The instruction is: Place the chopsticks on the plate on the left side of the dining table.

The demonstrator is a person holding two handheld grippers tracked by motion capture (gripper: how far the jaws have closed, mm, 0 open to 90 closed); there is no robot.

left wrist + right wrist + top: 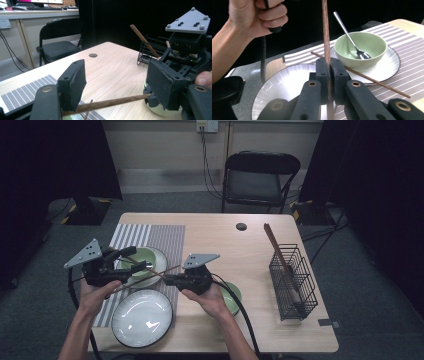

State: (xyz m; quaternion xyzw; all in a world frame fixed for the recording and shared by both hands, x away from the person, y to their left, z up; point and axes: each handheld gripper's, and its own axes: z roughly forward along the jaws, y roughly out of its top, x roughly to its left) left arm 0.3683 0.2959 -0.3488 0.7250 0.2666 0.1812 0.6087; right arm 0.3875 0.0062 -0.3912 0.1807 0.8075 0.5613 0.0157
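**Right gripper clamps a chopstick, left jaws stand wide around it**

The right gripper [329, 75] has its two black jaws pressed narrow on a brown wooden chopstick [326, 32], which rises straight up between the pads in the right gripper view. In the high view this gripper [172, 280] sits near the table's middle, and the held chopstick [145, 278] runs level from it toward the left gripper [127, 262]. In the left gripper view that gripper's jaws stand wide apart, the chopstick [112, 102] passing low across the gap; it seems to pass just by the left pad, though the view is too tight to say whether they touch.

A second chopstick [362, 76] lies slanted on the rim of a white plate [392, 67], which carries a green bowl [362, 50] with a metal spoon [348, 32] leaning in it. This plate rests on a striped placemat [150, 237]. A larger white plate [142, 317] sits nearer the person, partly on the mat. Another green bowl [233, 295] lies just beside the right hand [212, 300]. Well apart on the right, a black wire basket [293, 280] holds more chopsticks [280, 255], which stand tilted.
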